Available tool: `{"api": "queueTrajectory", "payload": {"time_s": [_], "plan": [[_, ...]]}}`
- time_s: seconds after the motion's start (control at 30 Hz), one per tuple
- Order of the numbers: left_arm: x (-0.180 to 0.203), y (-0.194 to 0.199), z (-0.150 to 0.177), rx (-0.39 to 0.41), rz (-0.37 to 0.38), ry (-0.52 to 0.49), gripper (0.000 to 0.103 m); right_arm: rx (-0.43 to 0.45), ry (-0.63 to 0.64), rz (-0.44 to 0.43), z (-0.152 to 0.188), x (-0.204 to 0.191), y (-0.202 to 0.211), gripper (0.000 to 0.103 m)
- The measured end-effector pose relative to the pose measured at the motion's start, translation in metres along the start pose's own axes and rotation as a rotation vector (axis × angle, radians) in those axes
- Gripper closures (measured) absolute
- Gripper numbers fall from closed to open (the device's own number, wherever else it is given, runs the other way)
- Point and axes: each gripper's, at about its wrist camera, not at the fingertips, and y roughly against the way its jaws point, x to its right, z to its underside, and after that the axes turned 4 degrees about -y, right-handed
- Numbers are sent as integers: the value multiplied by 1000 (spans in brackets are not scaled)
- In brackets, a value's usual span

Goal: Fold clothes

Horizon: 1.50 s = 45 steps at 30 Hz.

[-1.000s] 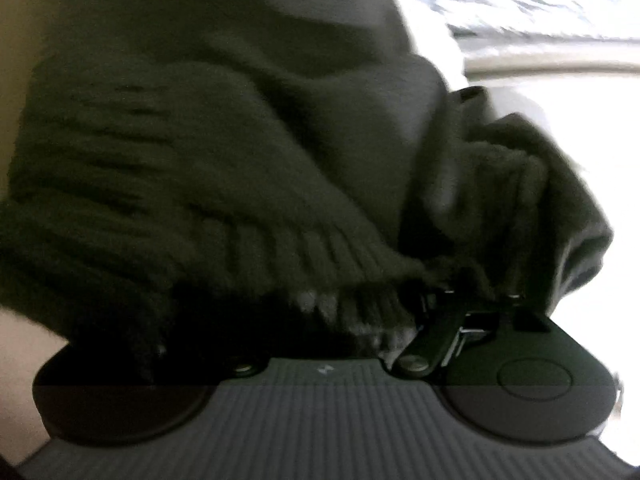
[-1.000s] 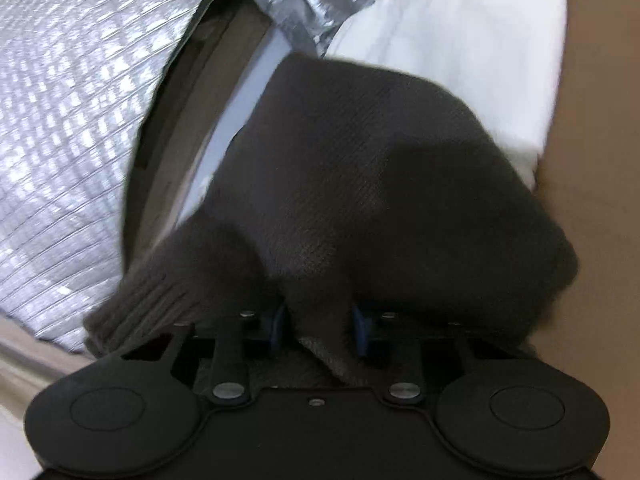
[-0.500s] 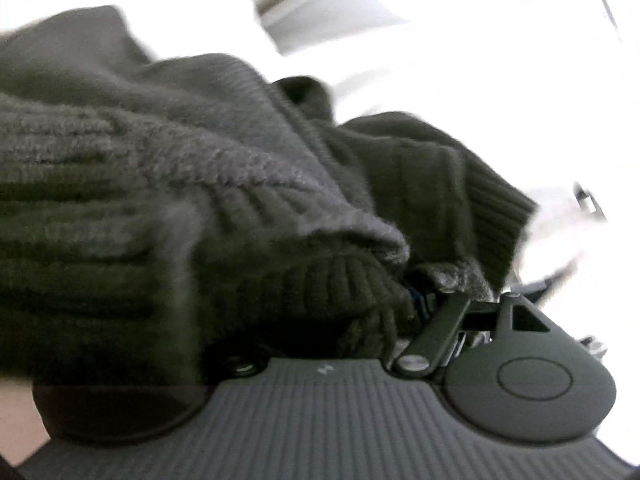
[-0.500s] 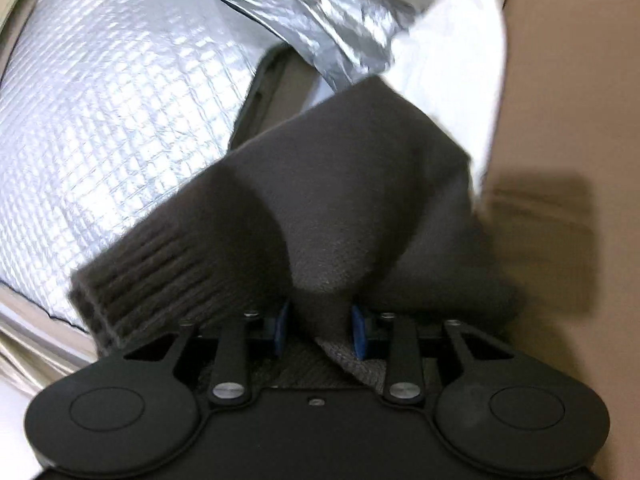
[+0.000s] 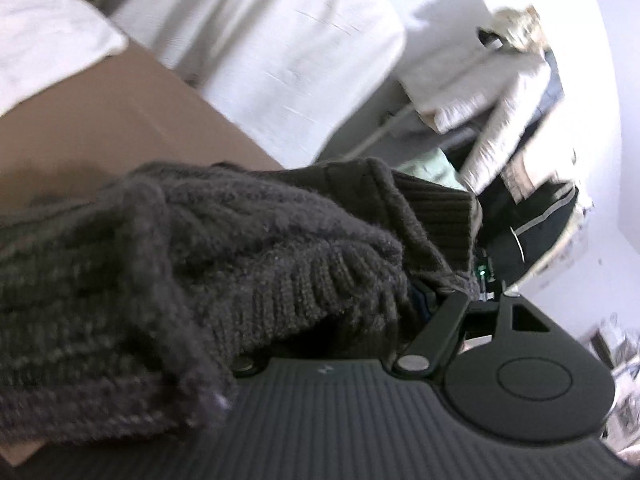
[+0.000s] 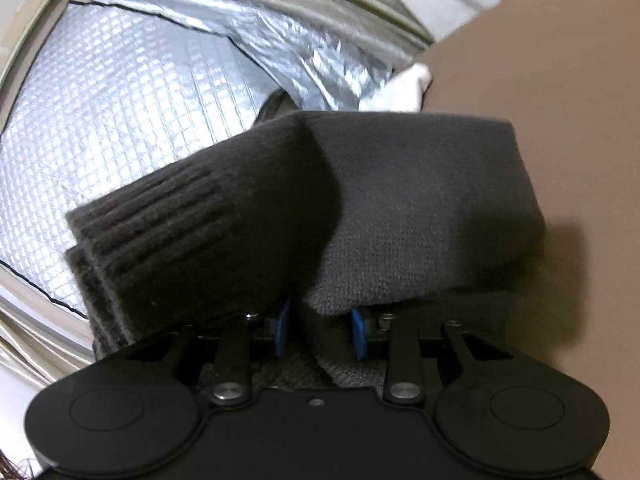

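The right gripper (image 6: 318, 330) is clenched on a fold of the dark sweater (image 6: 400, 216); the knit is pinched between its blue pads (image 6: 283, 326) and bulges over them, a ribbed cuff (image 6: 152, 224) hanging to the left. Beyond lies the brown table (image 6: 560, 100), with a white cloth (image 6: 400, 92) at its far edge and silver foil sheeting (image 6: 100, 112) behind. The left gripper (image 5: 332, 320) is buried under a thick bunch of the same sweater (image 5: 200, 260), which it grasps, though its fingers are mostly hidden. The table (image 5: 120, 120) sits behind, a white jacket (image 5: 500, 92) well beyond
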Motion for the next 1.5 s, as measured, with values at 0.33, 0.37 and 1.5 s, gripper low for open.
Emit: {"api": "queueTrajectory", "payload": {"time_s": [0.33,0.37,1.5], "plan": [[50,-131,-60,141,-390,-294,9,382,228,379,-27,-4,136,57],[44,-150,-53,73,-524,-348,9,436,252,471,-30,-2,147,54],[-9,-185,79,-236,-249,-326,8,157,631,792,28,47,46,23]]}}
